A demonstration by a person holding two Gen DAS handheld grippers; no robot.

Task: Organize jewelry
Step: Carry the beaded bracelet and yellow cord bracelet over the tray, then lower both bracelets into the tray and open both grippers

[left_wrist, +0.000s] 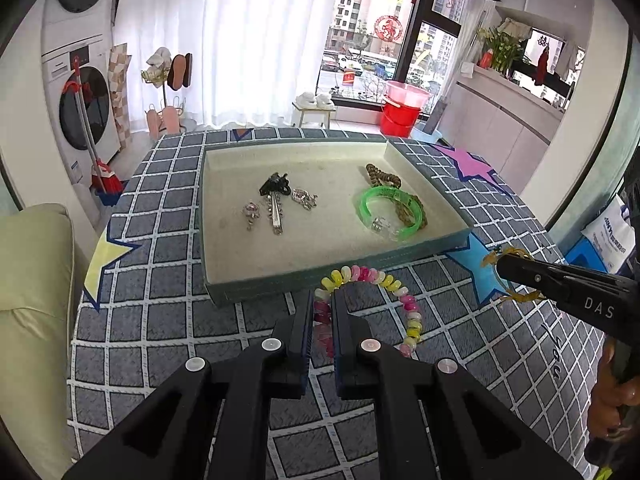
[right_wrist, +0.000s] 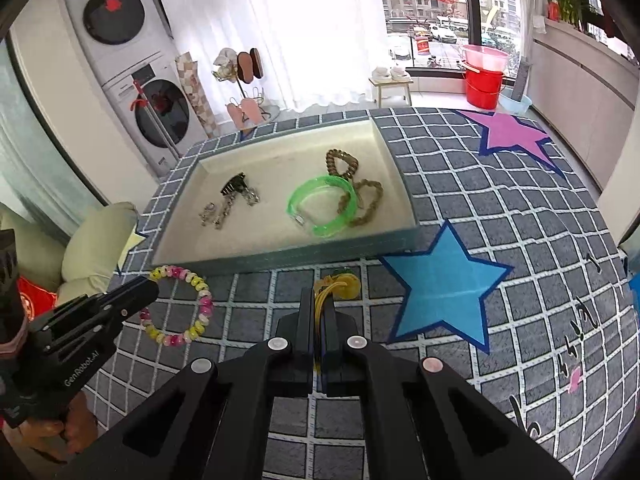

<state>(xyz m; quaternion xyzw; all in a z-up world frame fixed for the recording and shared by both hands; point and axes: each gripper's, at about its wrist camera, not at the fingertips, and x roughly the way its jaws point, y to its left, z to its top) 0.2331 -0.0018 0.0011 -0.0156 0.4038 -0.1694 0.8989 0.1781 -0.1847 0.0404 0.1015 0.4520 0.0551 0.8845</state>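
A shallow cream-lined tray (left_wrist: 336, 260) (right_wrist: 256, 258) sits on the checked cloth. In it lie a green bangle (left_wrist: 390, 210) (right_wrist: 322, 206), a bronze chain (left_wrist: 384, 178) (right_wrist: 342, 164), a black clip (left_wrist: 274, 186) (right_wrist: 234, 187) and silver trinkets (left_wrist: 276, 216) (right_wrist: 218, 212). My left gripper (left_wrist: 322, 308) (right_wrist: 154, 282) is shut on a pink, yellow and white bead bracelet (left_wrist: 400, 294) (right_wrist: 200, 304) just in front of the tray. My right gripper (right_wrist: 319, 300) (left_wrist: 500, 266) is shut on a yellow corded pendant (right_wrist: 346, 284) (left_wrist: 516, 298) near the blue star.
The cloth has a blue star (right_wrist: 444, 284), a pink star (right_wrist: 512, 132) and a yellow star (left_wrist: 104, 256). A cream sofa (left_wrist: 28, 280) stands left of the table. Washing machines (right_wrist: 120, 60) and red buckets (left_wrist: 400, 114) are behind.
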